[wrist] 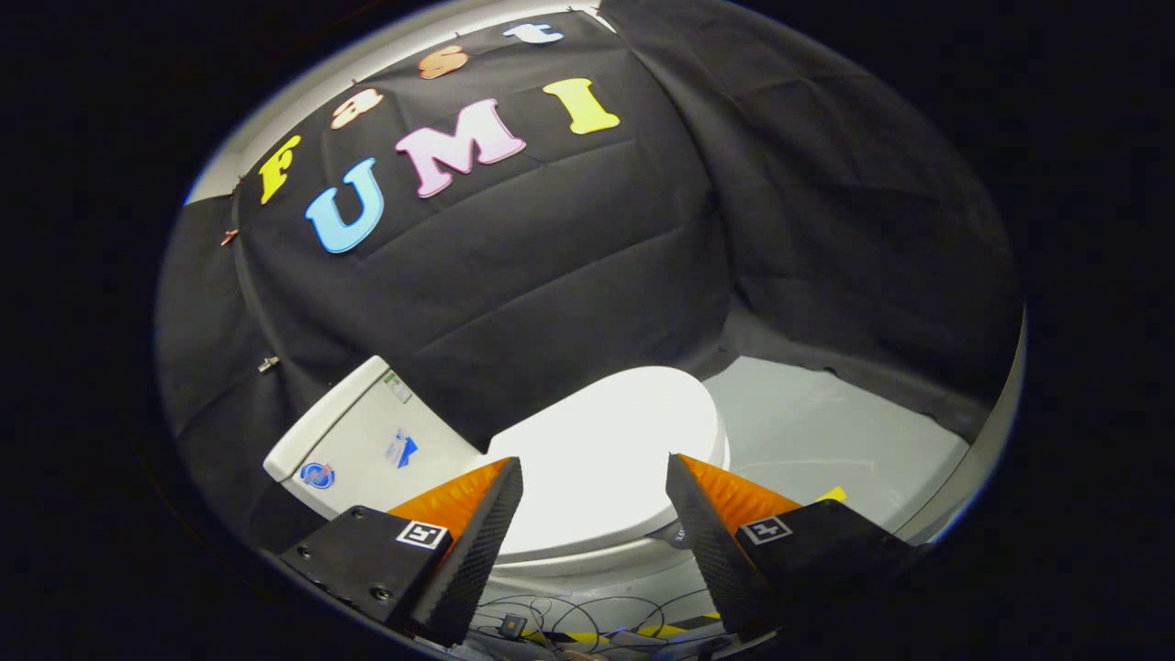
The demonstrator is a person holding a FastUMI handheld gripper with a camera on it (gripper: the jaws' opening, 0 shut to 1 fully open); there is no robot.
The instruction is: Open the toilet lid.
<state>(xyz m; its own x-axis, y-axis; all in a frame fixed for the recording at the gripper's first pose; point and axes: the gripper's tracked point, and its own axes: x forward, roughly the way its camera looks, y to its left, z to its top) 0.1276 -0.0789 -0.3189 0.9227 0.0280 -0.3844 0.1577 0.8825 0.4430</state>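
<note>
Gripper view: gripper (595,473) spread wide, fingers holding nothing, above the closed white toilet lid (606,459) lying between and just beyond them, white tank (367,441) to its left, cables (569,624) on the floor below.

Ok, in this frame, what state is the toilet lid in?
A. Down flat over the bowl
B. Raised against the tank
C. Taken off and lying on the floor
A: the toilet lid lies flat and closed over the bowl, ahead of the open gripper, whose fingers touch nothing; the tank stands behind it.
</note>
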